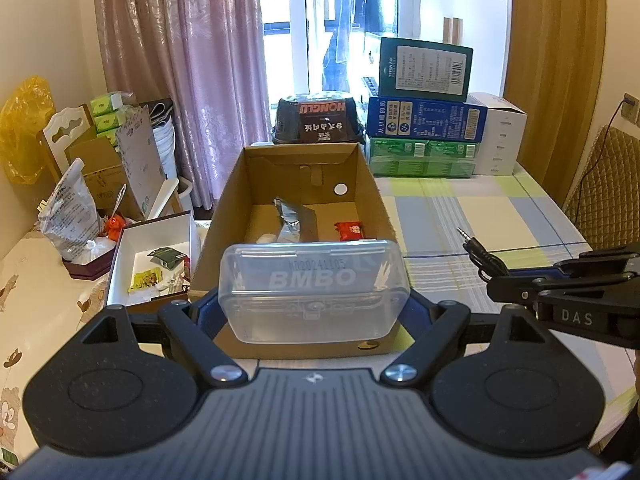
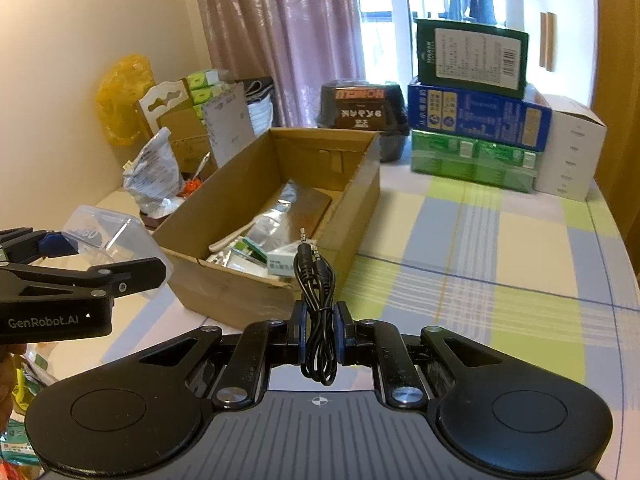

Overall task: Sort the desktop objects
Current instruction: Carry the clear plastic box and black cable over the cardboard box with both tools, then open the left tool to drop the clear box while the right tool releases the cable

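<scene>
My left gripper (image 1: 314, 308) is shut on a clear plastic case (image 1: 314, 290) marked BMBO, held just in front of the near wall of an open cardboard box (image 1: 228, 200). The same case (image 2: 106, 236) shows at the left of the right wrist view, held in the left gripper (image 2: 100, 248). My right gripper (image 2: 320, 330) is shut on a coiled black audio cable (image 2: 316, 280) whose two plugs point up, near the box's (image 2: 360, 200) front right corner. In the left wrist view the cable (image 1: 482, 254) sticks out of the right gripper (image 1: 504, 280) at the right edge.
The cardboard box holds a foil packet (image 1: 290, 220), a red wrapper (image 1: 351, 231) and other small items. A white open box (image 1: 150, 264) lies to its left among bags. Stacked cartons (image 1: 426, 112) and a black tub (image 1: 318, 118) stand behind. A checked tablecloth (image 2: 500, 260) covers the table.
</scene>
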`<action>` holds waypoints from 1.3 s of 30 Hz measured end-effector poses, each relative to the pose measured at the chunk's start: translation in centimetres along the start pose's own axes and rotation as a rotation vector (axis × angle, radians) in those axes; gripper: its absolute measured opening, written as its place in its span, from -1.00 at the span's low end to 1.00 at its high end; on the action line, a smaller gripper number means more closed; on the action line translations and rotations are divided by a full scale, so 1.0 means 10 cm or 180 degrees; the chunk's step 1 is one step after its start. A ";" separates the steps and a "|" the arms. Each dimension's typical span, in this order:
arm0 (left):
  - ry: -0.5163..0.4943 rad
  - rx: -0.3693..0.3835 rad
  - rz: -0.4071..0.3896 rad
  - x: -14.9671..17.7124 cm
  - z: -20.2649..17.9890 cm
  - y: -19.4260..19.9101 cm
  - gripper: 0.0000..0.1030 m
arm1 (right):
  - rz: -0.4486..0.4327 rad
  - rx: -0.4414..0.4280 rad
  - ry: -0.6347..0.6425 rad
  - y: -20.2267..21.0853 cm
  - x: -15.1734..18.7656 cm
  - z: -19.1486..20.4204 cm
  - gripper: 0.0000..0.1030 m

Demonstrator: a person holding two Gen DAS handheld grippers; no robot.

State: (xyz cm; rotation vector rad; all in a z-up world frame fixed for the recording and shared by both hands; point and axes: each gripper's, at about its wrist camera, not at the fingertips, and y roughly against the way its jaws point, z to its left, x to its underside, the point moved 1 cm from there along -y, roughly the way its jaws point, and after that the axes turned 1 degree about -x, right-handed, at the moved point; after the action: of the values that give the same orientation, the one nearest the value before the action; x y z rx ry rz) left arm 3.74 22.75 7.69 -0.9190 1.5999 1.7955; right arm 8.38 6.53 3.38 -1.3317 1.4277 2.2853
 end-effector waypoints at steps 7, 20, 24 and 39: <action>0.0025 -0.0020 0.0019 -0.12 0.26 -0.15 0.62 | -0.0045 -0.0074 0.0058 -0.18 -0.24 0.12 -0.80; -0.0050 -0.0004 0.0042 -0.43 0.61 -0.60 0.62 | 0.0016 -0.0156 0.0144 -0.71 -0.66 0.26 -0.80; -0.0053 0.0047 0.0065 -0.54 0.67 -0.75 0.62 | 0.0015 -0.0158 0.0146 -0.83 -0.74 0.26 -0.80; -0.0114 0.0151 0.0122 -0.65 0.71 -1.09 0.62 | 0.0050 -0.0162 0.0142 -1.14 -0.90 0.25 -0.80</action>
State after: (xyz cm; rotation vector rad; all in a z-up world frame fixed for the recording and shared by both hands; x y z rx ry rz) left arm 15.34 31.46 6.66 -0.8354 1.6409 1.7818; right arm 18.18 17.52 2.85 -1.3994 1.4074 2.3309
